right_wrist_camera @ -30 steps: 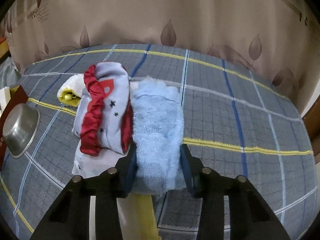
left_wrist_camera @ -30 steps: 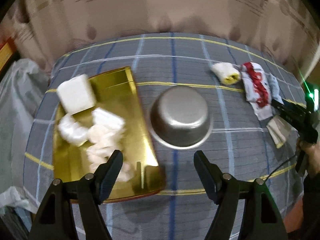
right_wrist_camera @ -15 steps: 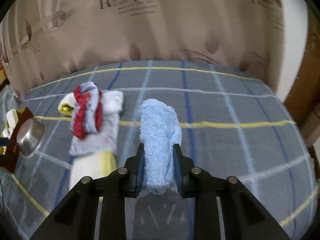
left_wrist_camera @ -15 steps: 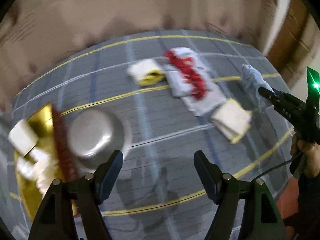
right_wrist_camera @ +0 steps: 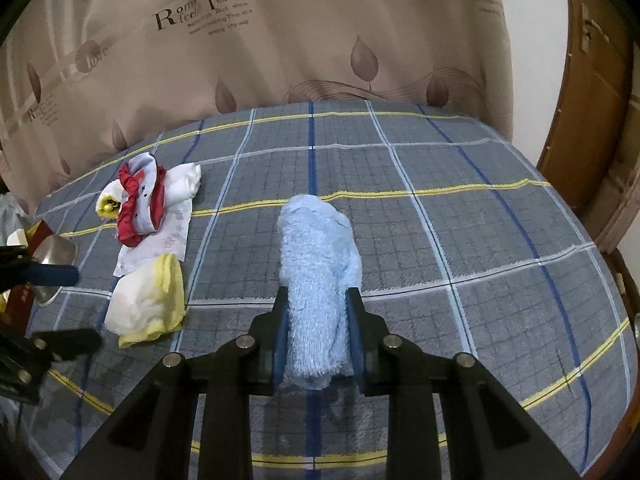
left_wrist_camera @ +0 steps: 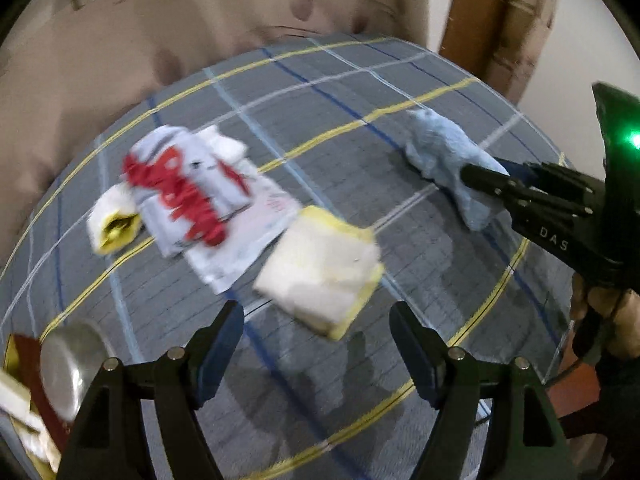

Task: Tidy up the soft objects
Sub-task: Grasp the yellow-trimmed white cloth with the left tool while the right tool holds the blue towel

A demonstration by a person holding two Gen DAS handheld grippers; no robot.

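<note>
My right gripper (right_wrist_camera: 318,308) is shut on a rolled light-blue fluffy towel (right_wrist_camera: 316,248), which sticks out ahead of the pads over the plaid sheet. In the left wrist view that towel (left_wrist_camera: 440,152) hangs from the right gripper (left_wrist_camera: 480,176) at the right. My left gripper (left_wrist_camera: 316,320) is open and holds nothing, just in front of a folded white-and-yellow cloth (left_wrist_camera: 320,268). Further left lie a white garment with red trim (left_wrist_camera: 188,188) and a small white-and-yellow roll (left_wrist_camera: 112,220). From the right wrist the left gripper (right_wrist_camera: 60,308) shows beside the folded cloth (right_wrist_camera: 148,300).
A steel bowl (left_wrist_camera: 68,364) and a gold tray's corner (left_wrist_camera: 12,356) sit at the far left. The grey plaid sheet (right_wrist_camera: 480,240) covers the bed. A leaf-print curtain (right_wrist_camera: 280,40) hangs behind. A wooden door (right_wrist_camera: 592,120) stands at the right.
My left gripper swung right, from over the tray and bowl to the folded white-and-yellow cloth. My right gripper shut on the blue towel and carried it right, away from the pile.
</note>
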